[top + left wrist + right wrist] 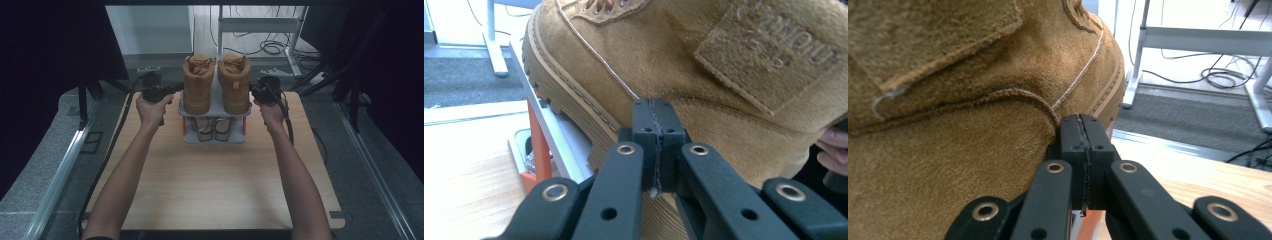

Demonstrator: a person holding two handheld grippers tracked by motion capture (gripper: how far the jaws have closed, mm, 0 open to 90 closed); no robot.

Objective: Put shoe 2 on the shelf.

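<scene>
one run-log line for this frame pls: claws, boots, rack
left claw: shut, at left tan suede boot | right claw: shut, at right tan suede boot | boots: upright on grey two-tier rack | contact: unclear

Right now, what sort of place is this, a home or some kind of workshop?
Probably a lab or recording workspace, not a home: a bare wooden tabletop fenced by dark curtains, loose black cables on the floor behind, and tan suede boots on a small grey two-tier shoe rack.

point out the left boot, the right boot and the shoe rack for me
left boot [198, 87], high view, on its tan suede heel side.
right boot [235, 85], high view, on its tan suede heel side.
shoe rack [214, 138], high view, on its grey lower front edge.
</scene>
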